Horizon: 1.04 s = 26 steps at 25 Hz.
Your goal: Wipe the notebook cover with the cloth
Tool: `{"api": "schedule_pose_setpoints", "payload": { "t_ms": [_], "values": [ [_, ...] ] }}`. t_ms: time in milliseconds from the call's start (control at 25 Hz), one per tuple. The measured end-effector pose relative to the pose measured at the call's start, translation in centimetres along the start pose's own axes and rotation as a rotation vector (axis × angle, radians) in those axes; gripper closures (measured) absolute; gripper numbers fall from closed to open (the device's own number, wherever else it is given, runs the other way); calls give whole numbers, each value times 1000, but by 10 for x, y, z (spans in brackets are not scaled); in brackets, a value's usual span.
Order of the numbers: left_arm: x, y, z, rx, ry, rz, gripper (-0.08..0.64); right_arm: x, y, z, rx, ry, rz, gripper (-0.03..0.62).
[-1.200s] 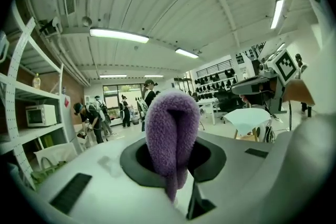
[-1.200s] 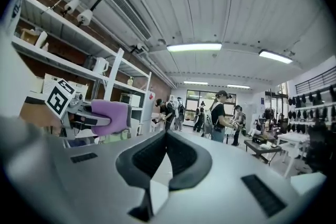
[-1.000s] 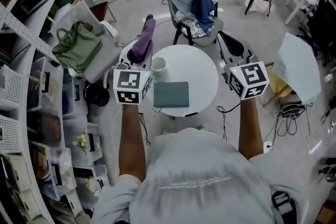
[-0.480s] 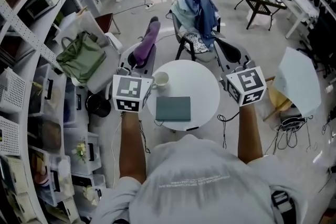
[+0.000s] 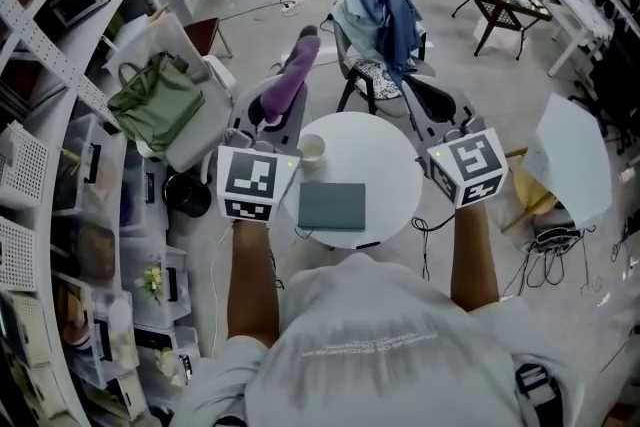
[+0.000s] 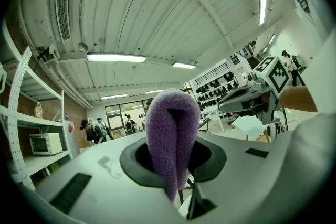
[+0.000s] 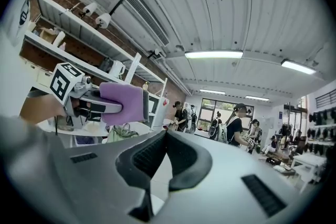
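The right gripper is pointing up at the ceiling, with its jaws pressing together on nothing. At left, the left gripper is clamping a purple cloth. People are standing beyond.

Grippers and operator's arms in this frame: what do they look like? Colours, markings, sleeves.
The left gripper and right gripper match: pale grey shells with black linings inside the jaws. Each carries a white cube printed with black square markers. The operator wears a light grey short-sleeved T-shirt with small print across the back. The forearms are uncovered.
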<state>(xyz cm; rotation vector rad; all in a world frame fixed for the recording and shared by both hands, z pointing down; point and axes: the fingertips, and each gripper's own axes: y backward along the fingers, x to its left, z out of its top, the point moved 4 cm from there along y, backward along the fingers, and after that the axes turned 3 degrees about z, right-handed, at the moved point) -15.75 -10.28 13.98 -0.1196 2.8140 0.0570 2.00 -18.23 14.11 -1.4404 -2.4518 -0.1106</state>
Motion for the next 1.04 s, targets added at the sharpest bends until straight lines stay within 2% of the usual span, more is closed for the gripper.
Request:
{"api": "schedule_pose_setpoints", "payload": {
  "t_ms": [160, 600, 1040],
  "values": [
    [1, -3, -5, 9, 8, 0, 494, 0, -3, -4, 10, 17, 7, 592],
    [-4, -5, -18, 43, 27, -15, 494, 1, -7, -12, 11, -8, 15, 592],
    [-10, -9, -25, 33, 121, -39, 494, 1, -8, -16, 19, -9, 21, 592]
  ]
}}
